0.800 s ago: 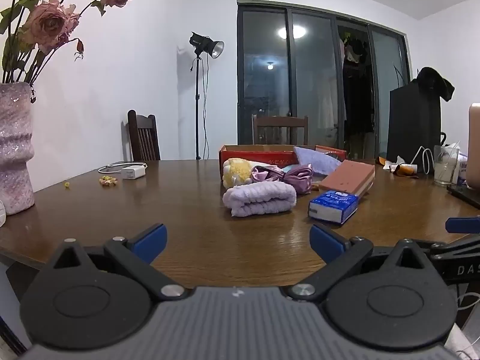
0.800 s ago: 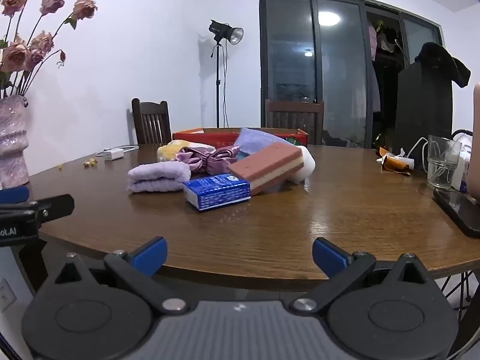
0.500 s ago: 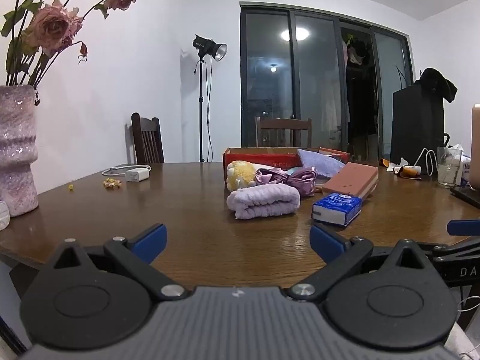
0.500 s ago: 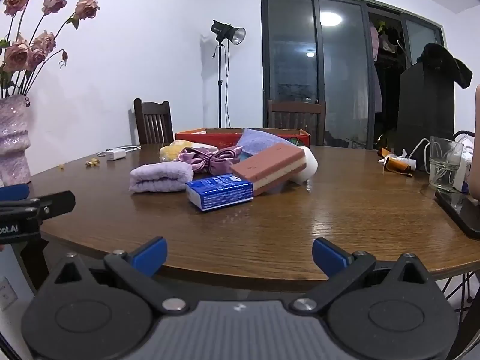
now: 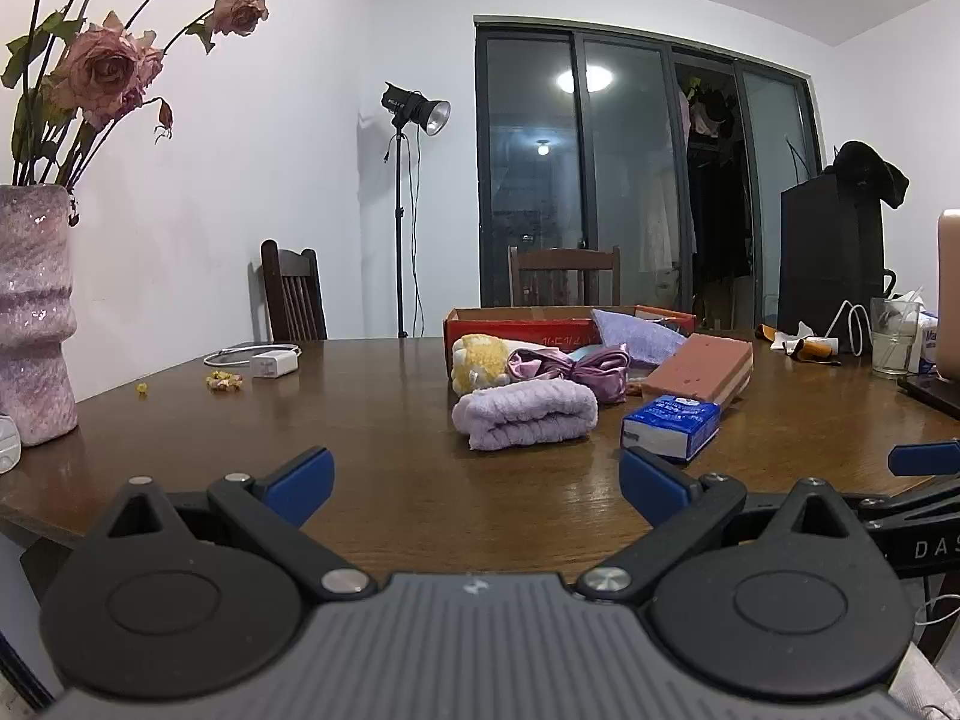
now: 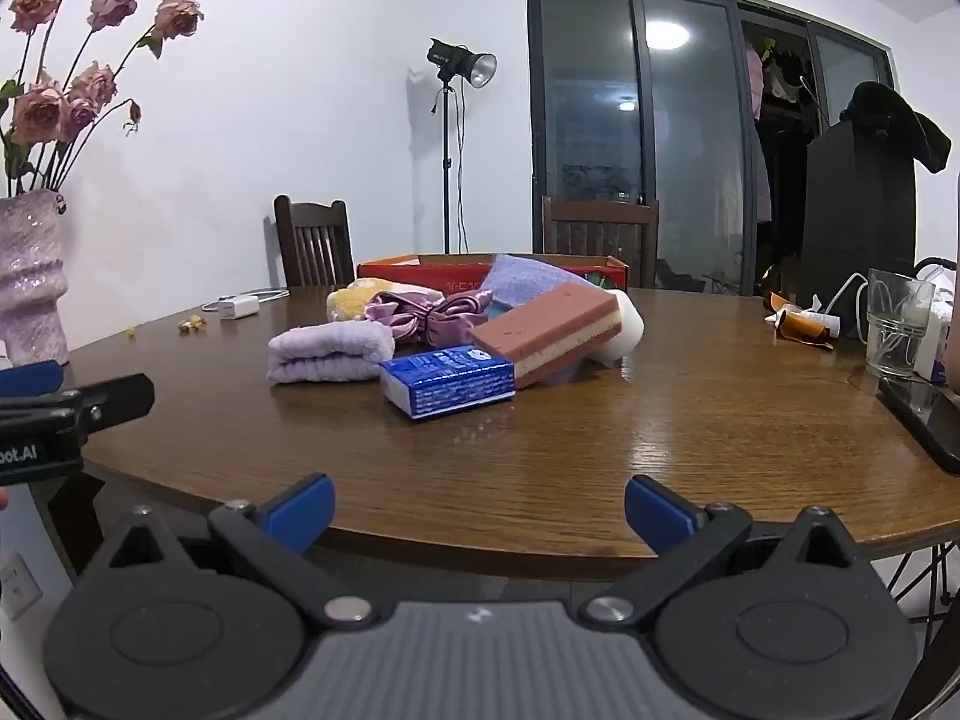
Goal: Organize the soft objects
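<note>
Both grippers, left gripper (image 5: 474, 474) and right gripper (image 6: 480, 507), gape wide at the table's (image 6: 540, 492) bare near edge.

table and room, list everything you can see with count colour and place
table: 1, brown wood, foreground
towel: 1, lilac, rolled, left of pile
tissue pack: 1, blue, front of pile
sponge: 1, pink and cream, tilted on pile
satin bow: 1, purple, mid pile
plush: 1, yellow, by box
cloth: 1, lilac, over box edge
box: 1, red, behind pile
vase: 1, pink, with roses, far left
charger: 1, white, back left
glass: 1, clear, right
chairs: 2, dark, behind table
studio light: 1, black, by wall
left tongs: open, empty
right tongs: open, empty
</note>
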A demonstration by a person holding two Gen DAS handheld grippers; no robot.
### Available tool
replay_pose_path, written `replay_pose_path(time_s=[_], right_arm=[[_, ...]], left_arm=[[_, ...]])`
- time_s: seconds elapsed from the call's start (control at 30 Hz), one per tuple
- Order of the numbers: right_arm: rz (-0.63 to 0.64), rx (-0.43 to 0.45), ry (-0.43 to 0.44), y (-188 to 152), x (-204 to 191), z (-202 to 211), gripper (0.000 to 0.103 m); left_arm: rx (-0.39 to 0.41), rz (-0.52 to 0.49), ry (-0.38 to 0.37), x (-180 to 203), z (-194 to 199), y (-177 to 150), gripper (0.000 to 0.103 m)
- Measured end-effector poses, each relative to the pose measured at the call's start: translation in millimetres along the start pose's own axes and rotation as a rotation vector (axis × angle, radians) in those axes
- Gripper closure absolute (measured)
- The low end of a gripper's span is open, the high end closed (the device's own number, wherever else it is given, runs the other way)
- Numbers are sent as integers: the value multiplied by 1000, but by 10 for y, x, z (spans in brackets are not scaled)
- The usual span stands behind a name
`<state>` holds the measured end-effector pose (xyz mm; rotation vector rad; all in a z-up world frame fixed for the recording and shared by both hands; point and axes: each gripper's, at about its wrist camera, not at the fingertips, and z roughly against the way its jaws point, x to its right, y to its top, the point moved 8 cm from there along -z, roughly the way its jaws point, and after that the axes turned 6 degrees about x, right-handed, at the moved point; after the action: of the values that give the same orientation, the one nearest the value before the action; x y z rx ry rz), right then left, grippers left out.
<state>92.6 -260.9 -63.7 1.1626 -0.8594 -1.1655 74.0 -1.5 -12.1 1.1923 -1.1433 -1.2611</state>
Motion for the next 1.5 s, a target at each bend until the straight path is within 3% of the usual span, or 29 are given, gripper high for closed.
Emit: replay_pose_path(time_s=[1.5], right_arm=[[1,10,-7,22,12,18,0]], left_arm=[[2,0,-3,-6,-10,15,0]])
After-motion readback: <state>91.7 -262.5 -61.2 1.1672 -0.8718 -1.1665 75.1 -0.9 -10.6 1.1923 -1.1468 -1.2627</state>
